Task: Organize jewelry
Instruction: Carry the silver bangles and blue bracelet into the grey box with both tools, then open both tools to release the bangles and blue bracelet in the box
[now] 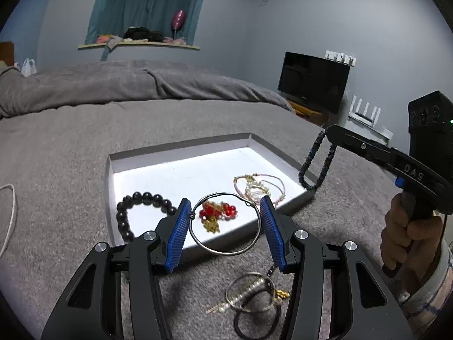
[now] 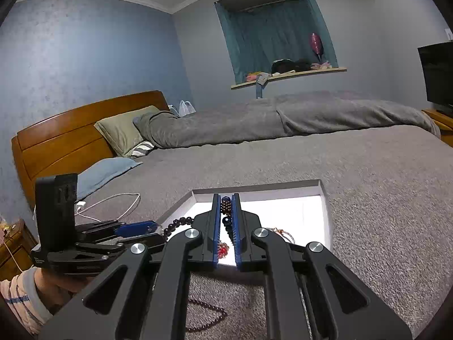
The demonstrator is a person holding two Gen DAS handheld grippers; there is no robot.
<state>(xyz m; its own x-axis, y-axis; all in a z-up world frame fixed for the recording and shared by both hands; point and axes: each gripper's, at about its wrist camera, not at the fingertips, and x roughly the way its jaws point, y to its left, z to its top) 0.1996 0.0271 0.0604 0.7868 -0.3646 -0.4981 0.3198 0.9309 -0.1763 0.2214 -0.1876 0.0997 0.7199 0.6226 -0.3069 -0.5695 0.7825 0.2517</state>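
A shallow white tray [image 1: 181, 153] lies on the grey bed. In it are a black bead bracelet [image 1: 133, 206], a red and gold piece [image 1: 216, 212] and a pink pearl bracelet [image 1: 259, 188]. My left gripper [image 1: 225, 209] is shut on a silver wire bangle [image 1: 226, 250], held over the tray's near edge. My right gripper [image 2: 226, 206] is shut on a dark blue beaded bracelet [image 1: 317, 161] that hangs over the tray's right rim; its beads [image 2: 225, 206] show between the pads.
On the bed in front of the tray lie rings and hair ties [image 1: 254, 297] and a dark bead strand [image 2: 206, 317]. A white cable [image 2: 113, 201] lies to the left. A TV [image 1: 312, 80] stands at the far right.
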